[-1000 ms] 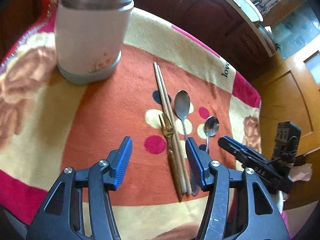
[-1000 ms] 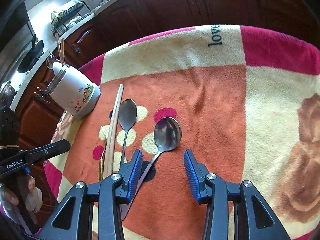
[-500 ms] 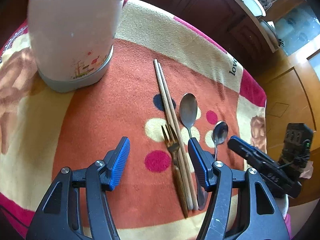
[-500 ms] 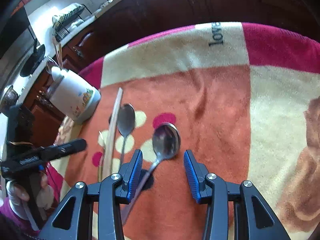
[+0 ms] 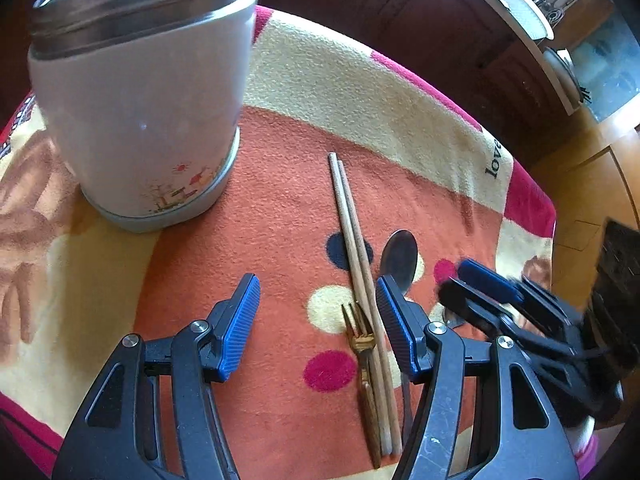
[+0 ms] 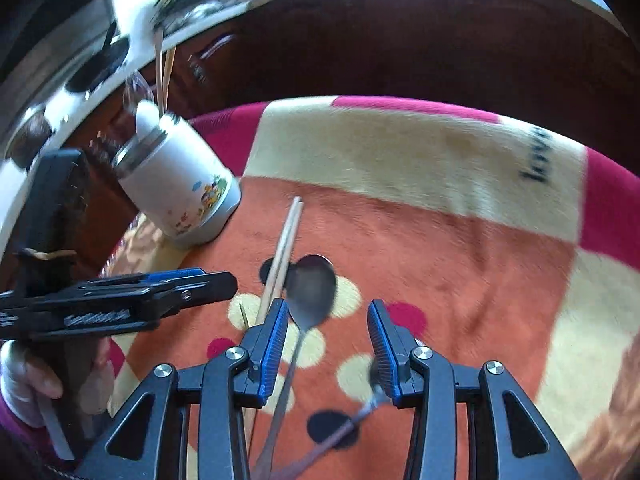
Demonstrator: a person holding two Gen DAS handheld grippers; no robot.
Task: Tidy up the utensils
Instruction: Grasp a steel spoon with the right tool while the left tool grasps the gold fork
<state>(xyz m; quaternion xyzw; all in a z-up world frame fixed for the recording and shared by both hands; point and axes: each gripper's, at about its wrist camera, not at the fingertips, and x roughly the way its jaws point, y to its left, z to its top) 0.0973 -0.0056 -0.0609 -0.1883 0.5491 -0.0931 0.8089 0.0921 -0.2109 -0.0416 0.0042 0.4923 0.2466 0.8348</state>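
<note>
A white utensil jar (image 5: pixel 140 112) with a metal rim stands at the far left of the blanket; it also shows in the right wrist view (image 6: pixel 176 192) with utensils in it. A pair of wooden chopsticks (image 5: pixel 356 256), a gold fork (image 5: pixel 360 336) and a long steel spoon (image 5: pixel 398 258) lie side by side. My left gripper (image 5: pixel 318 328) is open, low over the blanket just left of the fork. My right gripper (image 6: pixel 326 344) is open around the long spoon (image 6: pixel 312 292). A second spoon's handle (image 6: pixel 360 412) lies under its right finger.
The patterned orange, cream and pink blanket (image 5: pixel 400 120) covers a small table that drops off at the far and right edges. Dark wooden cabinets (image 6: pixel 400 40) stand behind. The right gripper shows in the left wrist view (image 5: pixel 500 304), close beside the left one.
My left gripper has moved forward toward the jar, which now looms larger. My right gripper has shifted left from the round spoon to straddle the long spoon.
</note>
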